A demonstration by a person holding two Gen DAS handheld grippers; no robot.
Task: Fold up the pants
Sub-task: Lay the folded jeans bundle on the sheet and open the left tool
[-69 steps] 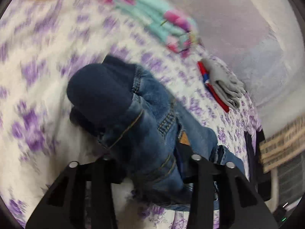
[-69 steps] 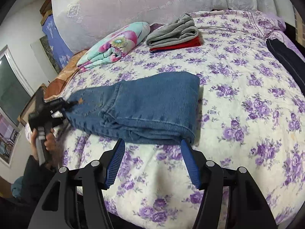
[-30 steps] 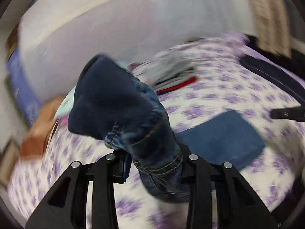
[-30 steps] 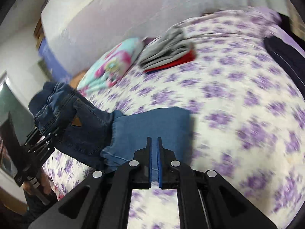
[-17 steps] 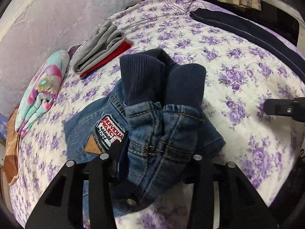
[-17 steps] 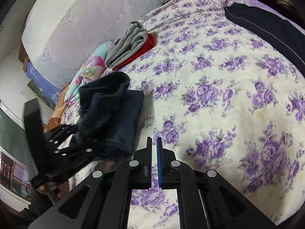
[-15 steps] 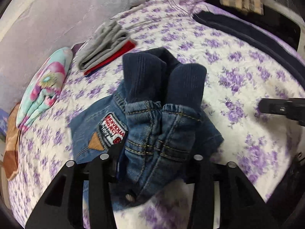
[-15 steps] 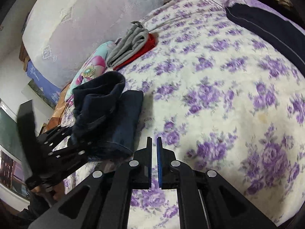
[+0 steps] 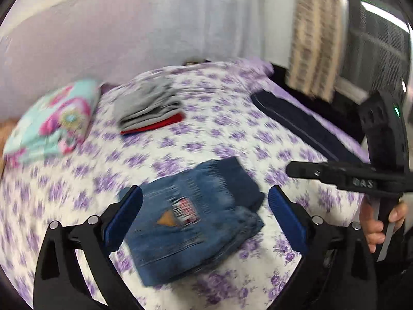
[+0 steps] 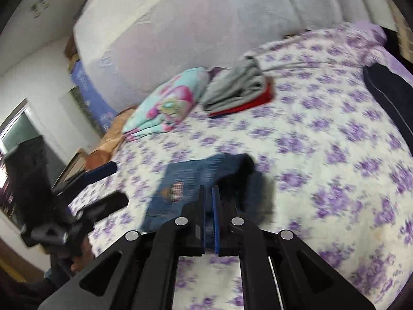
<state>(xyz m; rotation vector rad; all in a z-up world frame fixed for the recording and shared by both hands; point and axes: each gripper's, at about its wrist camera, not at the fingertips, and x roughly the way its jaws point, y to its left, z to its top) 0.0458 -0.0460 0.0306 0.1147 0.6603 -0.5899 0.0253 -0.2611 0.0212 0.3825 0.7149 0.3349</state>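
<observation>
The blue jeans (image 9: pixel 196 219) lie folded into a compact stack on the purple-flowered bed sheet (image 9: pixel 211 139), label patch up. My left gripper (image 9: pixel 205 199) is open and empty, raised above the near edge of the stack, fingers on either side of it. My right gripper (image 10: pixel 209 193) is shut with nothing between its pads, held above the near side of the jeans (image 10: pixel 196 180). In the left wrist view the right gripper (image 9: pixel 322 171) shows at the right, held by a hand. In the right wrist view the left gripper (image 10: pixel 98 188) shows at the left. Both views are motion-blurred.
A floral blanket roll (image 9: pixel 51 121) and a grey-and-red folded clothes pile (image 9: pixel 152 108) lie at the back of the bed by the headboard. A dark navy garment (image 9: pixel 304 129) lies along the right edge. A window and furniture stand off the bed's left side (image 10: pixel 25 134).
The left gripper has let go of the jeans and opened, pulling back. The jeans' waistband part, held up before, now lies flat on the folded stack. The right gripper stays shut.
</observation>
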